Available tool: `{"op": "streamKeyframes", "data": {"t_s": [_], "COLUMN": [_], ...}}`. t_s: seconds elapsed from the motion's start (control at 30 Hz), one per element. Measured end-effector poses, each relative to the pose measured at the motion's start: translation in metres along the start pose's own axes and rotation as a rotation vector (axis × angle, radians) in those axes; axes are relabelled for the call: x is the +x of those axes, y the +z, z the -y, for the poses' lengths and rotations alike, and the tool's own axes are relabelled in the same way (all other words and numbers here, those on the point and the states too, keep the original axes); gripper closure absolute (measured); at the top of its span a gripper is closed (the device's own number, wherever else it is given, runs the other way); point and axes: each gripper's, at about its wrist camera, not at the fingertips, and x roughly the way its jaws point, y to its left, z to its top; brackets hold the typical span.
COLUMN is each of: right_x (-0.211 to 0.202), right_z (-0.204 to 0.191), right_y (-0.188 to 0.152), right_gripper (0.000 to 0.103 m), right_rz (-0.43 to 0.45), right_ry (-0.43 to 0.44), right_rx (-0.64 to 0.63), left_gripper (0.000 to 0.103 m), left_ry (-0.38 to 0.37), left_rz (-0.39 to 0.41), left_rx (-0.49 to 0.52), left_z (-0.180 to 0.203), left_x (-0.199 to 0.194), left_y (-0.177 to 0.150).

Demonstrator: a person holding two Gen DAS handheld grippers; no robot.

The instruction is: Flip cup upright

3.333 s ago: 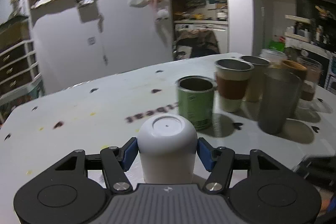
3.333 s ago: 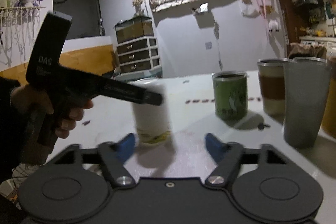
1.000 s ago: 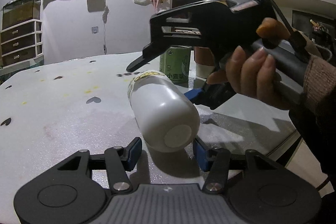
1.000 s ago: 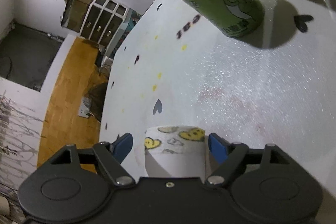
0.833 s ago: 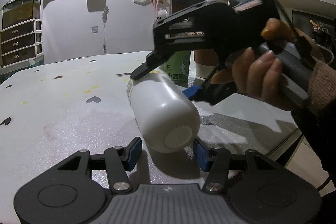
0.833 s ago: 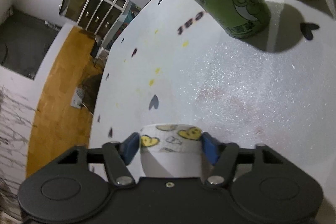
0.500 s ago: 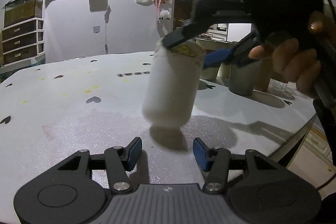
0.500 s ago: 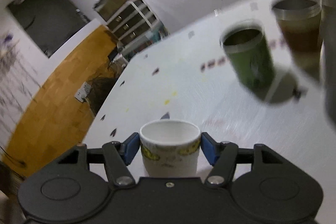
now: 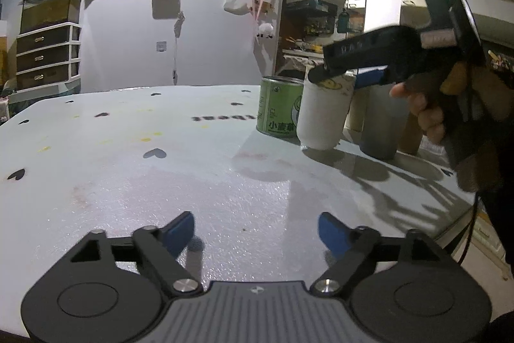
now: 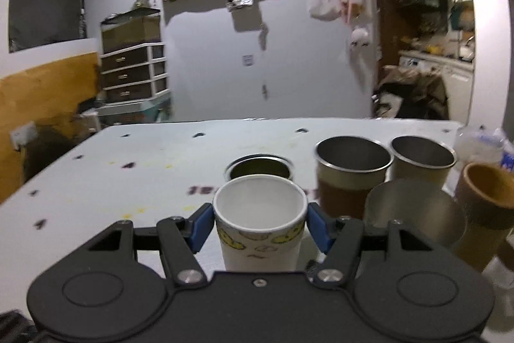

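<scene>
Left wrist view: our left gripper (image 9: pixel 256 230) hovers low over the white table (image 9: pixel 128 169), jaws spread wide with nothing between them. Well ahead and to the right of those jaws we see the white cup (image 9: pixel 323 114) standing mouth-up, its base on or just above the table (we cannot tell which). The right gripper (image 9: pixel 337 74) clamps it near the rim, with the hand (image 9: pixel 449 105) on the grip. Just behind the cup stands a green can (image 9: pixel 279 106); a grey tumbler (image 9: pixel 382 121) is at its right.

Right wrist view: our jaws are closed against both sides of the cup (image 10: pixel 259 222), blue pads (image 10: pixel 200 226) pressed just under the rim. The cup is upright, its open white interior visible. Directly beyond the jaws sits the green can (image 10: pixel 258 171); right of them are a brown-sleeved steel cup (image 10: pixel 351 174), the grey tumbler (image 10: pixel 414 214) and a brown cup (image 10: pixel 485 198).
</scene>
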Motion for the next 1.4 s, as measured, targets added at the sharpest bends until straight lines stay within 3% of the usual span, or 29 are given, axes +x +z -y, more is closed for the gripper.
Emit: {"op": "streamKeyframes", "data": {"t_s": [0.13, 0.37, 0.43, 0.57, 1.0, 1.4], "right_x": [0.005, 0.008, 0.01, 0.007, -0.071, -0.117], "right_z": [0.001, -0.006, -0.007, -0.007, 0.005, 0.018], "right_y": [-0.004, -0.009, -0.01, -0.01, -0.027, -0.059], "right_gripper": [0.039, 0.038, 0.03, 0.024, 0.011, 0.005], "right_rz": [0.03, 0.033, 0.024, 0.023, 0.186, 0.254], "right_ry": [-0.026, -0.041, -0.045, -0.043, -0.028, -0.089], "right_rx": [-0.019, -0.034, -0.035, -0.033, -0.023, -0.017], "left_gripper": [0.003, 0.0, 0.0, 0.0, 0.0, 0.0], "left_ry": [0.008, 0.024, 0.028, 0.036, 0.089, 0.09], "left_rz": [0.033, 0.049, 0.058, 0.08, 0.21, 0.215], "left_rx": [-0.01, -0.029, -0.033, -0.033, -0.048, -0.047], "left_z": [-0.002, -0.003, -0.004, -0.004, -0.006, 0.002], "left_x": [-0.003, -0.003, -0.004, -0.007, -0.029, -0.032], "left_y": [0.002, 0.005, 0.006, 0.011, 0.05, 0.055]}}
